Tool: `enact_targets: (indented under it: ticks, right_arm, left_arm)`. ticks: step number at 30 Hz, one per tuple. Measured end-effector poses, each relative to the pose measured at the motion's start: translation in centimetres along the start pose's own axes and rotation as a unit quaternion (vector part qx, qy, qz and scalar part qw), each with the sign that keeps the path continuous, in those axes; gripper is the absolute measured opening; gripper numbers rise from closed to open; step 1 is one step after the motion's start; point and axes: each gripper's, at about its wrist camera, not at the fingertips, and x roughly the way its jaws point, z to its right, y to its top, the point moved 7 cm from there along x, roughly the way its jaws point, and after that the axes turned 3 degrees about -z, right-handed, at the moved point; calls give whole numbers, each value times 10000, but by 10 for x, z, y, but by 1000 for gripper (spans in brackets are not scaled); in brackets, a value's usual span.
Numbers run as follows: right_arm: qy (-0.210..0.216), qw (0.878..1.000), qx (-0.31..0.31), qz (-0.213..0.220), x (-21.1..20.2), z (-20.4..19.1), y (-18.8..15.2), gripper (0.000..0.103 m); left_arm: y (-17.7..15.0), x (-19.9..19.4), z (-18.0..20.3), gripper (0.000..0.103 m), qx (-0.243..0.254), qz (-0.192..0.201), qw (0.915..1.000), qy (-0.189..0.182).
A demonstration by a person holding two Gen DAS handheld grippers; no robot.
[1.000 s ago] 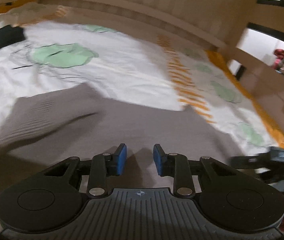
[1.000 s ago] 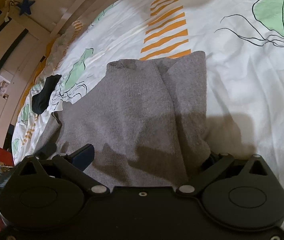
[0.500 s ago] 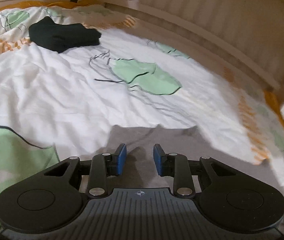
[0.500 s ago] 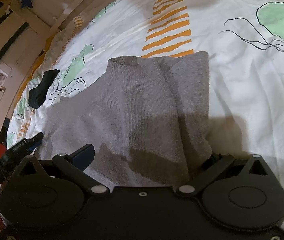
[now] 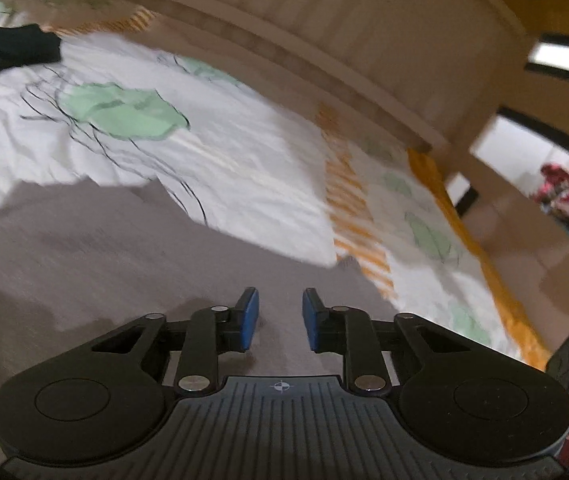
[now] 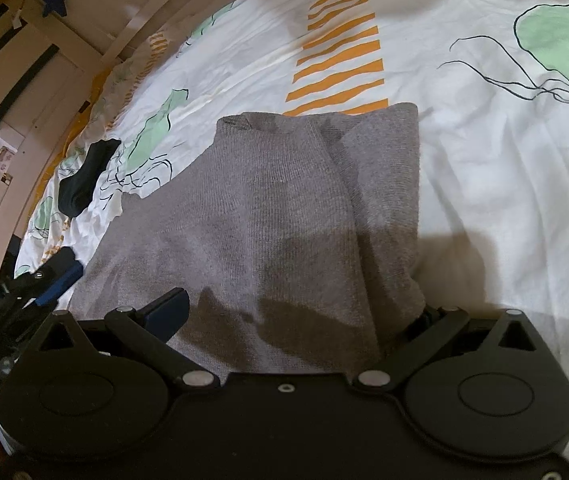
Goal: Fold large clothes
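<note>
A grey knit sweater (image 6: 284, 216) lies on a white bedspread (image 6: 504, 168), one sleeve folded in along its right side. My right gripper (image 6: 296, 312) is wide open, with the hem bunched between its jaws; its right fingertip is hidden by the cloth. My left gripper (image 5: 278, 318) is partly open and empty, hovering just above the sweater (image 5: 104, 248). It also shows at the sweater's left edge in the right wrist view (image 6: 50, 276).
A black garment (image 6: 84, 176) lies on the bed beyond the sweater; it also shows in the left wrist view (image 5: 8, 48). A wooden headboard (image 5: 324, 32) borders the bed. Shelves with clutter (image 5: 564, 200) stand to the right.
The left gripper has swung sideways over the sweater's edge; its view panned from the black garment back toward the bed's right side. The right gripper stays at the hem.
</note>
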Motion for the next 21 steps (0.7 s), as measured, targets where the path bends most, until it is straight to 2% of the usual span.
enact_targets:
  ticks: [3, 9, 21]
  right_arm:
    - [7, 10000, 11, -2, 0, 0, 0, 103]
    - [6, 10000, 1, -6, 0, 0, 0, 103]
    - [96, 10000, 0, -5, -3, 1, 0, 103]
  left_arm:
    - [-18, 21, -15, 15, -12, -385, 9987, 348]
    - [-23, 24, -22, 15, 239, -476, 9982, 263]
    - [-42, -7, -20, 15, -85, -574, 9982, 116]
